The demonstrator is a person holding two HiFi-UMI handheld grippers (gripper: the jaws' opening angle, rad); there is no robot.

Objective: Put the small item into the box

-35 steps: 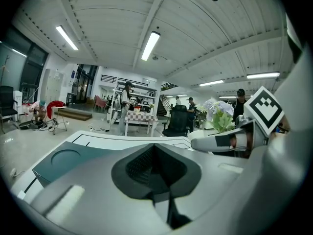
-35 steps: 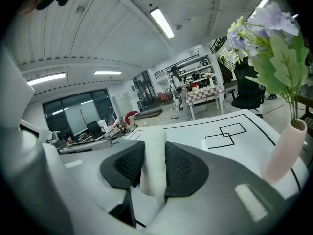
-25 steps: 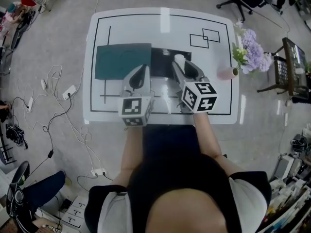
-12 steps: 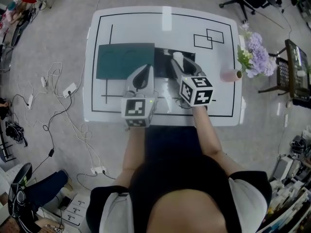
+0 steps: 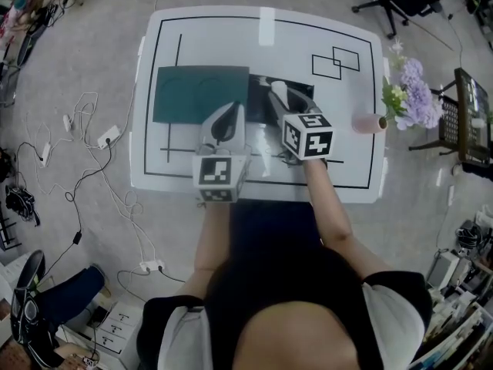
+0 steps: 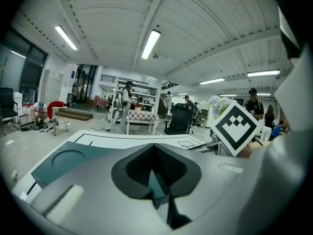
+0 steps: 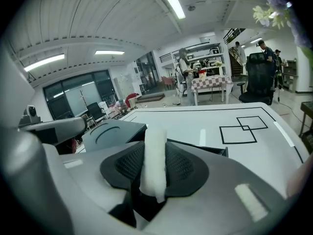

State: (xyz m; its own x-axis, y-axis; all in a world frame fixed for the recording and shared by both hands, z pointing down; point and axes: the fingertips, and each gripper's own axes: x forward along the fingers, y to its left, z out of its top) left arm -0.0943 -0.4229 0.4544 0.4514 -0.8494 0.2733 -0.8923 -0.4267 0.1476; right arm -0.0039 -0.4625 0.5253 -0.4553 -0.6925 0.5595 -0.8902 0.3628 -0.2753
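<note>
My right gripper (image 5: 280, 99) is shut on the small item (image 5: 281, 92), a white soft roll that stands upright between the pads (image 7: 154, 161). It hangs over the open dark box (image 5: 257, 100) in the middle of the white table (image 5: 231, 37). The box's near rim (image 7: 208, 149) shows just past the item. The teal lid (image 5: 199, 93) lies flat to the left of the box (image 7: 111, 131). My left gripper (image 5: 225, 120) rests beside the box at the lid's near corner, its jaws shut with nothing between them (image 6: 155, 173).
A pink cup (image 5: 368, 122) lies at the table's right edge next to purple flowers (image 5: 410, 91). Two overlapping black squares (image 5: 336, 61) are drawn at the far right of the table. Cables and a power strip (image 5: 108, 137) lie on the floor to the left.
My right gripper has sunk and moved a little further over the box with the white roll still in it. The left gripper has kept still.
</note>
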